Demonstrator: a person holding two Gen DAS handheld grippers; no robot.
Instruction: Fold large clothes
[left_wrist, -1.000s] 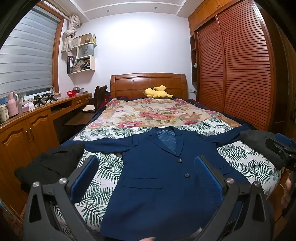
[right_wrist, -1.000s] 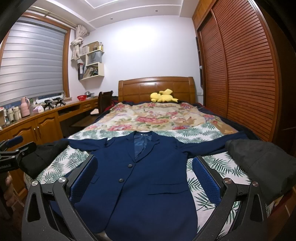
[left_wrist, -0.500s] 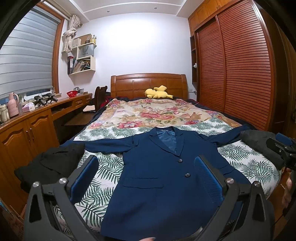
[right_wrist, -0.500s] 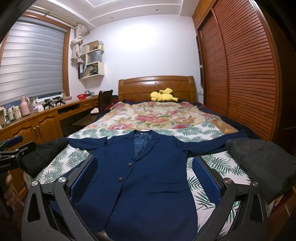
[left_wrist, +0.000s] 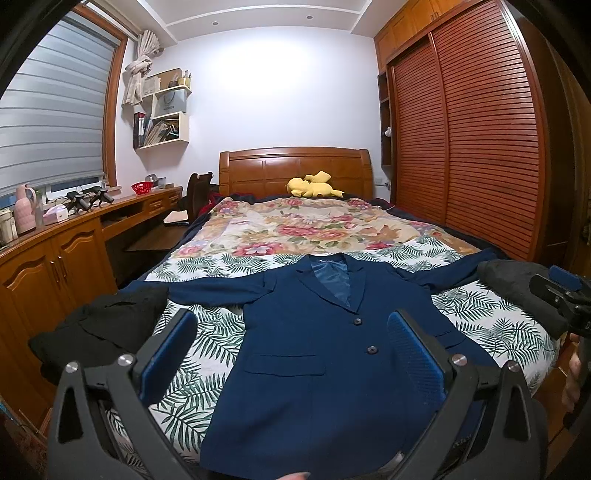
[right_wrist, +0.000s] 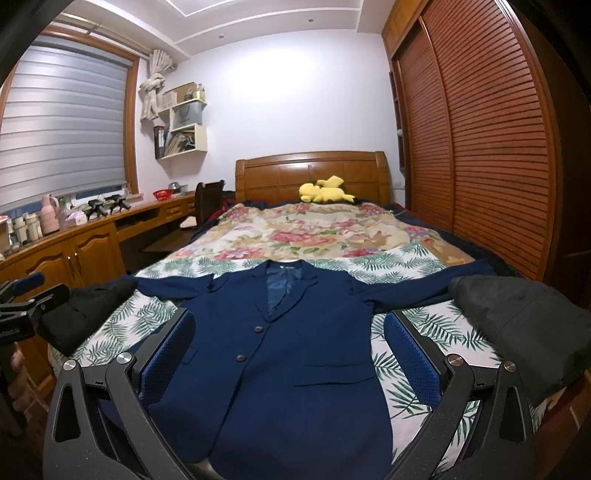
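Jacket (left_wrist: 325, 354) flat, beyond both spread tongs (left_wrist: 291, 343)

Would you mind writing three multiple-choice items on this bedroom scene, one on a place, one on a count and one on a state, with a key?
1. Where does the yellow plush toy lie?
A. on the desk
B. at the headboard end of the bed
C. on the blue jacket

2. How many front buttons show on the blue jacket?
A. two
B. four
C. none

3. How does the left gripper stand?
A. shut on a sleeve
B. shut on nothing
C. open, holding nothing

Key:
1 B: the toy rests on the bedding just before the wooden headboard.
2 A: two dark buttons sit one below the other under the lapels.
3 C: its blue pads are wide apart above the jacket, with no cloth between them.
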